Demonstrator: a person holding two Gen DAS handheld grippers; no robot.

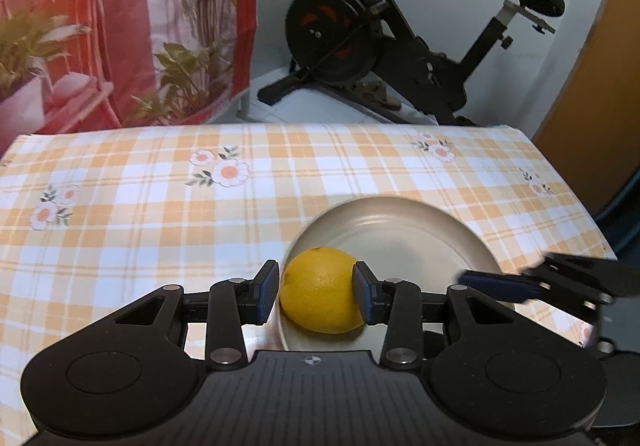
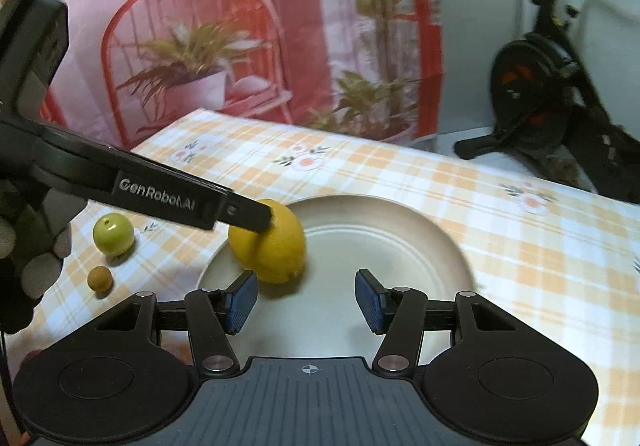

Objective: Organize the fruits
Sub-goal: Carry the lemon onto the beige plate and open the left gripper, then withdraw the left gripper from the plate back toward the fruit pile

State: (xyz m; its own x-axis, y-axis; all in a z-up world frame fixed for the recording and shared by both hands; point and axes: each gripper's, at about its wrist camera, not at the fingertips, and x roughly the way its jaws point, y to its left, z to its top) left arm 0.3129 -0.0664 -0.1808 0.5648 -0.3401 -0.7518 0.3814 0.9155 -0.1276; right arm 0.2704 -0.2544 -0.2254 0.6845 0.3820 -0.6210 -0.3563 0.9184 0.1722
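A yellow lemon (image 1: 320,290) sits between the blue pads of my left gripper (image 1: 316,294), which is shut on it over the near left part of a cream plate (image 1: 420,230). In the right wrist view the same lemon (image 2: 276,246) is at the plate's (image 2: 380,242) left side, with a black finger of the left gripper (image 2: 240,212) pressed against it. My right gripper (image 2: 306,300) hangs open over the plate's near side with nothing between its pads. One of its fingers (image 1: 496,286) shows at the right of the left wrist view.
A green round fruit (image 2: 113,234) and a small brown round fruit (image 2: 100,279) lie on the checked tablecloth (image 2: 520,246) left of the plate. A gloved hand (image 2: 28,254) holds the left gripper. An exercise bike (image 1: 380,46) stands beyond the table's far edge.
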